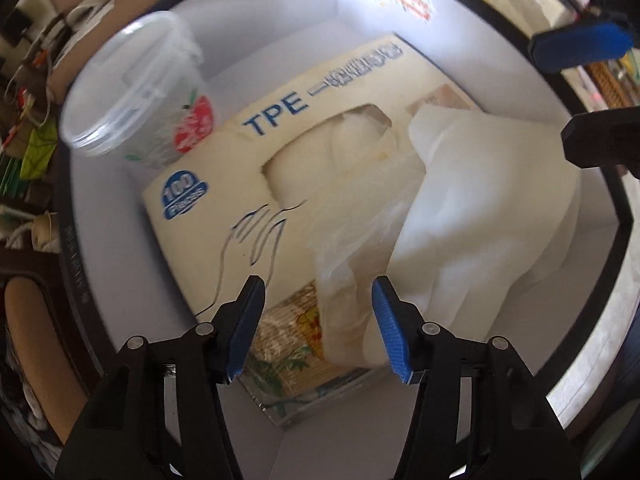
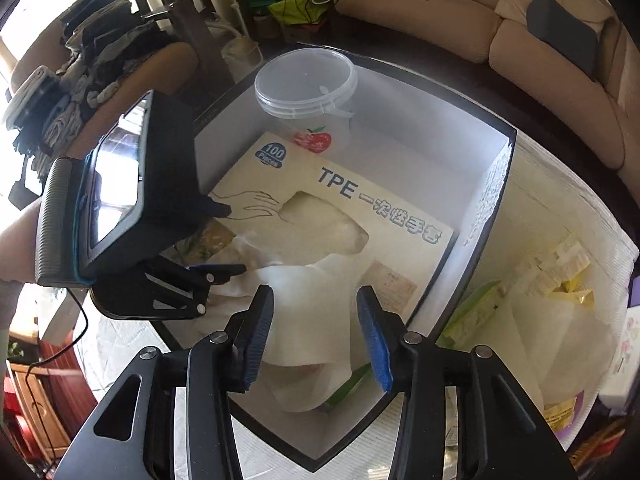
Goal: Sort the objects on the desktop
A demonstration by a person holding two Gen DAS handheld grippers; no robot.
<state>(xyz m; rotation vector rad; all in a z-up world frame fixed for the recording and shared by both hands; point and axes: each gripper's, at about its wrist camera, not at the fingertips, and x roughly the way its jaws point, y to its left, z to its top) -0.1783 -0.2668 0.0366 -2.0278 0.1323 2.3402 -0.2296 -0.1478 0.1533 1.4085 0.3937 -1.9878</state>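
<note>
On the white-clothed table [image 2: 560, 208] sits my black-rimmed box [image 2: 496, 216] — sofa [image 2: 520, 40] behind; my left tongs [image 1: 318, 320] and right tongs [image 2: 316, 328] hang spread, pinching nothing.

Card, clear plastic and soft tissue in a matt storage box

The glove box [image 2: 332, 200] is matt cream card; the tub [image 2: 306, 80] clear glossy plastic; the tissue [image 2: 312, 332] soft white paper; the storage box [image 2: 486, 184] smooth matt white inside.

left wrist: close, straight down | right wrist: steeply down | shared: glove box [image 1: 280, 148] [image 2: 340, 216]
</note>
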